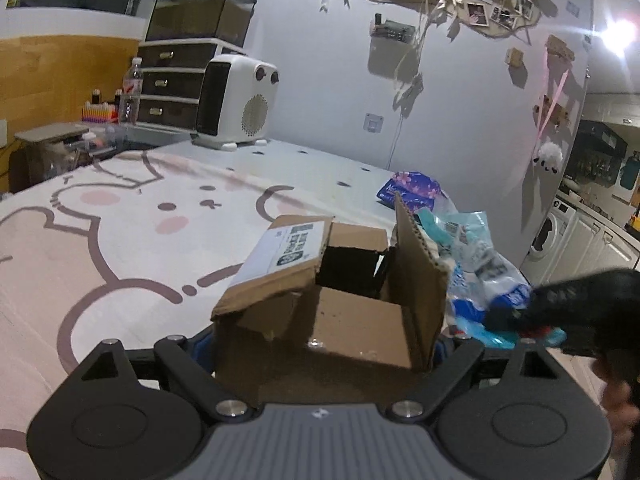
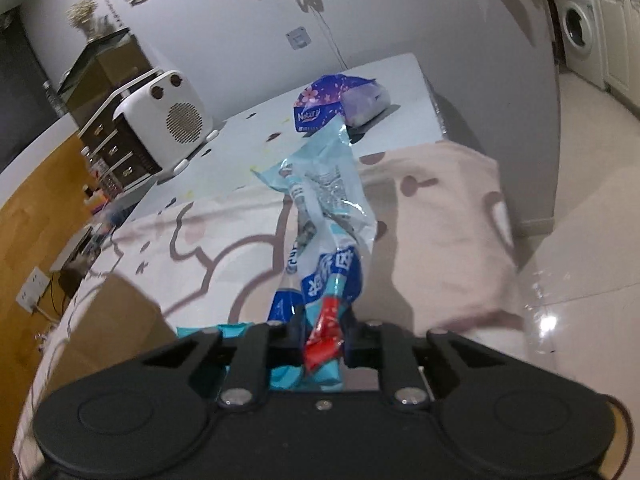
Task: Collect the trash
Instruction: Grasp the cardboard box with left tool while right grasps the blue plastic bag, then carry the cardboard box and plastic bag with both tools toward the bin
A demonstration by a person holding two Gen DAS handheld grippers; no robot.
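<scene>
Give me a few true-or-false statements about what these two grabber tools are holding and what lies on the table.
1. The left gripper holds a cardboard box. True.
2. The box's flaps are taped shut. False: the flaps stand open.
3. The right gripper is clamped on a light blue plastic wrapper. True.
4. The purple tissue pack sits inside the box. False: it lies on the table, farther back.
5. The white heater lies tipped on its side. False: it stands upright.
</scene>
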